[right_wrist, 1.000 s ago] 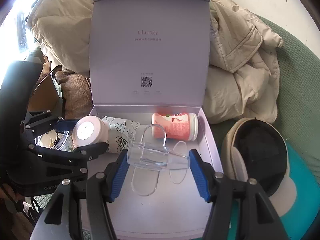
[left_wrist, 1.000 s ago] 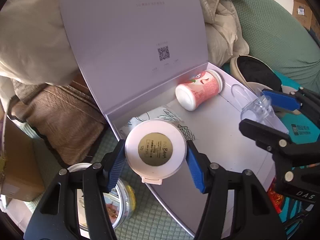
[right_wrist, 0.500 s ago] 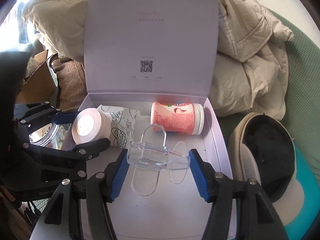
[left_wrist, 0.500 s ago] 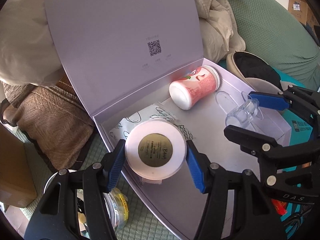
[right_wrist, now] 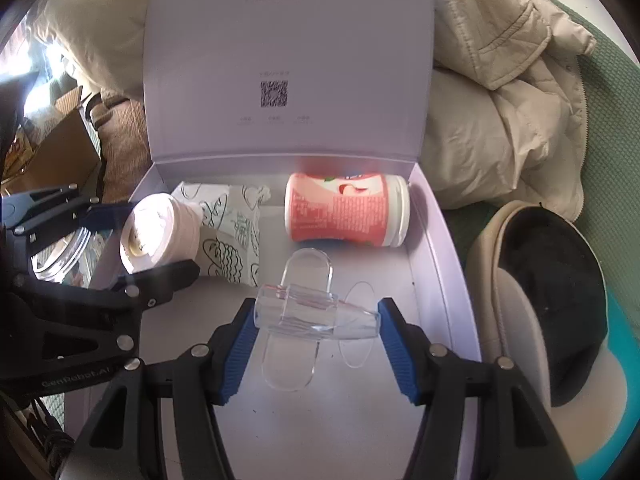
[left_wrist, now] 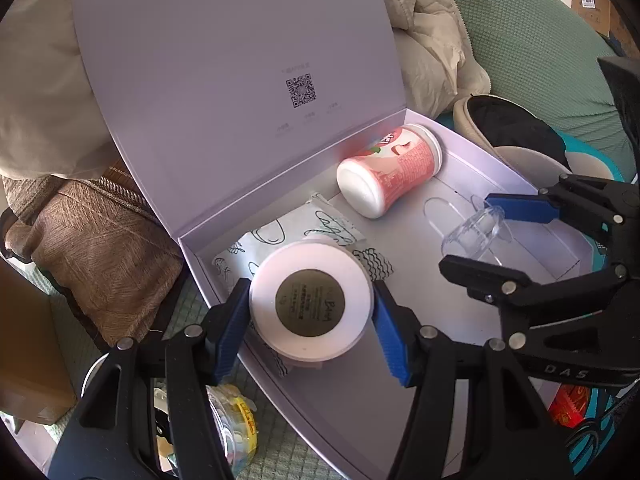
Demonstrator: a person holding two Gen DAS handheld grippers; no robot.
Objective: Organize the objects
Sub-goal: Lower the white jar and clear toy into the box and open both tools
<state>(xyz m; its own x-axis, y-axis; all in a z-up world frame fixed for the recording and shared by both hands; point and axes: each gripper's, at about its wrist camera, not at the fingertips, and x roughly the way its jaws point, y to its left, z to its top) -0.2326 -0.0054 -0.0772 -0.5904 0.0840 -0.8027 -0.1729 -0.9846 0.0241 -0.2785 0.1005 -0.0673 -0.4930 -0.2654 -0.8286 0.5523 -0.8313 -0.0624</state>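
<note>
Both tongs are loaded above the open lavender box [right_wrist: 436,240]. The left tongs [left_wrist: 312,312] pinch a round white jar [left_wrist: 310,300] by its sides, just over a patterned pouch [left_wrist: 276,236] lying in the box's near-left corner. The right tongs [right_wrist: 316,316] pinch a clear plastic piece [right_wrist: 316,312], held over the bare middle of the box floor. Beyond the right tongs, a pink canister [right_wrist: 344,210] lies on its side against the back wall. So 2 items look stowed, and 2 are held above the box, not yet released. A tin [left_wrist: 224,420] outside the box, below the left tongs, may remain.
</note>
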